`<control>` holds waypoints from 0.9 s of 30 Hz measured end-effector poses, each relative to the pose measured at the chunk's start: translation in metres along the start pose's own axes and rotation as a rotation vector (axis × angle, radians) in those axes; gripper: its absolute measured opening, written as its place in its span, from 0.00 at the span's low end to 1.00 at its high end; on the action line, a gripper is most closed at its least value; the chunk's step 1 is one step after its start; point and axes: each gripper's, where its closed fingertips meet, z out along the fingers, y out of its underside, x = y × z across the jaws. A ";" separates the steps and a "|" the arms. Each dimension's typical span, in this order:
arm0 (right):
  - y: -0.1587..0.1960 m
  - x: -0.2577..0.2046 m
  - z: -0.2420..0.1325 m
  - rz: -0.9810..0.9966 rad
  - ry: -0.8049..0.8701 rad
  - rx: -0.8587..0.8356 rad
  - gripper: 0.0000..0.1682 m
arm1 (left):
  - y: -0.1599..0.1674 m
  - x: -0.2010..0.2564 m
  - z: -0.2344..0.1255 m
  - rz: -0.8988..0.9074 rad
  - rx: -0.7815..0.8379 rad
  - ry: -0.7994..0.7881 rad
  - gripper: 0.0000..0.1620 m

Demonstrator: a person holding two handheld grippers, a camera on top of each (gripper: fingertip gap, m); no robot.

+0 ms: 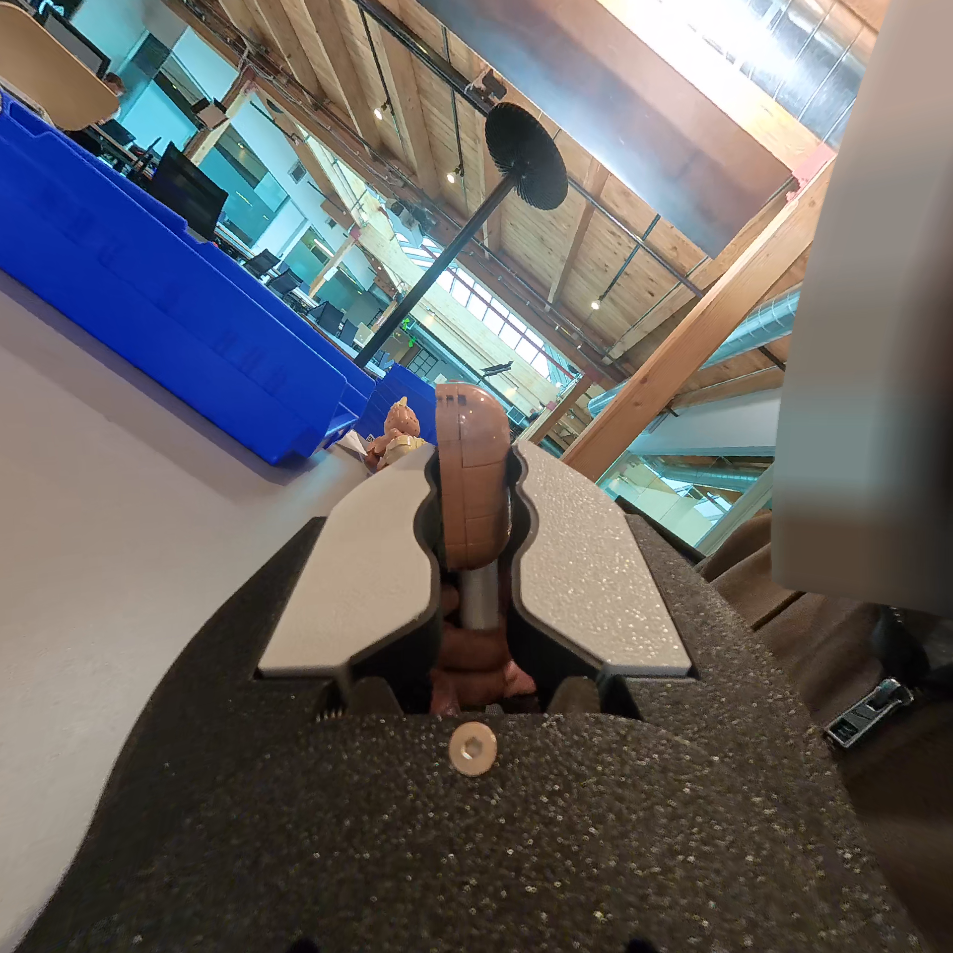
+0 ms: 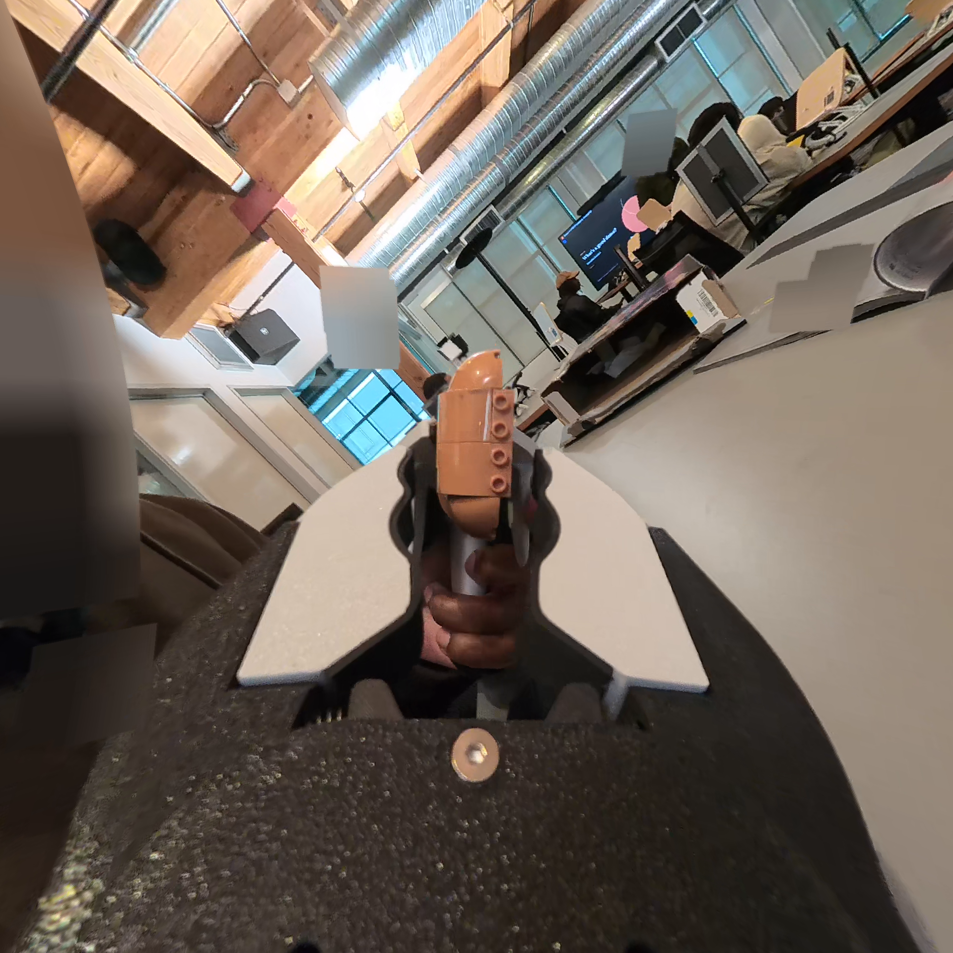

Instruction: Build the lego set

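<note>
Left hand-held gripper (image 1: 472,495): grey fingers closed on a brown rounded lego sub-assembly (image 1: 472,464), pinched across its width. Its long axis runs straight out along the fingers, and its domed end pokes past the tips. Behind it, between the fingers, sits a grey cylinder (image 1: 479,598), then part of a hand; what the cylinder belongs to cannot be told.

Right hand-held gripper (image 2: 472,464): also clamped, on a tan lego sub-assembly (image 2: 474,448) of curved slopes. Its long axis likewise lies along the fingers. A row of four studs faces the right side of the view, and a curved piece caps the far end.

Both grippers tilt steeply up, toward ceiling beams and ducts. Neither view clearly shows the other gripper, so which is nearer the joining point cannot be told.

Farther out in the left wrist view, a small built lego figure (image 1: 399,430) stands on the pale surface (image 1: 129,464) beside a blue bin (image 1: 154,278).

Judgement: mating the two pieces likely calls for bringing the stud row square to the brown piece's flat side.
</note>
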 end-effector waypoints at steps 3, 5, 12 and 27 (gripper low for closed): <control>-0.001 0.001 0.000 -0.026 0.023 -0.009 0.24 | 0.001 -0.002 -0.001 0.001 -0.013 -0.009 0.15; -0.002 0.004 0.000 -0.033 0.036 -0.006 0.21 | 0.003 -0.002 -0.002 0.007 -0.028 -0.014 0.15; -0.002 0.002 -0.002 -0.037 0.018 0.008 0.15 | 0.008 -0.002 -0.002 -0.011 -0.040 -0.011 0.15; -0.002 0.011 0.003 0.078 0.038 0.052 0.23 | -0.003 -0.010 -0.005 -0.082 0.078 -0.045 0.15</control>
